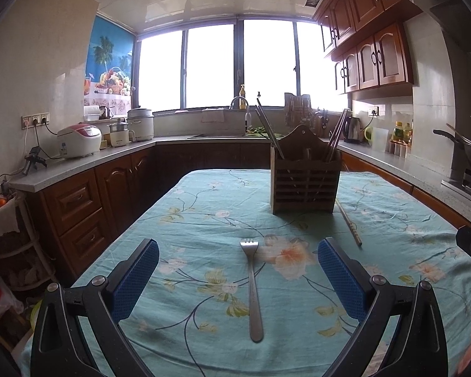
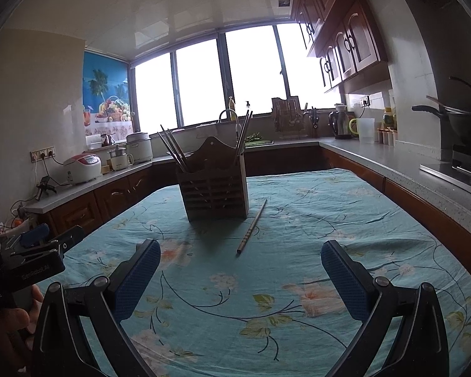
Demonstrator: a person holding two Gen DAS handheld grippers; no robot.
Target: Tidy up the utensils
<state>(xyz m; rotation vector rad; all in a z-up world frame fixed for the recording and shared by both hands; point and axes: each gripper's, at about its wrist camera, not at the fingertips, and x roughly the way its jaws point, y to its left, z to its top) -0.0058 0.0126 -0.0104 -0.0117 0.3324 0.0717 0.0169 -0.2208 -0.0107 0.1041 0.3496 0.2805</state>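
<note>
Several chopsticks stood already in the holder point(image 1: 304, 182); one fork point(image 1: 252, 286) and one chopstick point(image 2: 251, 227) lay on the worktop point(image 2: 298, 251). Both claws, left claw point(image 1: 238, 278) and right claw point(image 2: 240, 279), were wide apart, empty.

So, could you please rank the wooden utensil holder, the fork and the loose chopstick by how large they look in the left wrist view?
1. Wooden utensil holder: clearly largest.
2. Fork, lying nearest the camera.
3. Loose chopstick, thinnest.

Fork against chopstick is unsure: the fork's nearness inflates it, and the chopstick's far end is hidden beside the holder.
</note>
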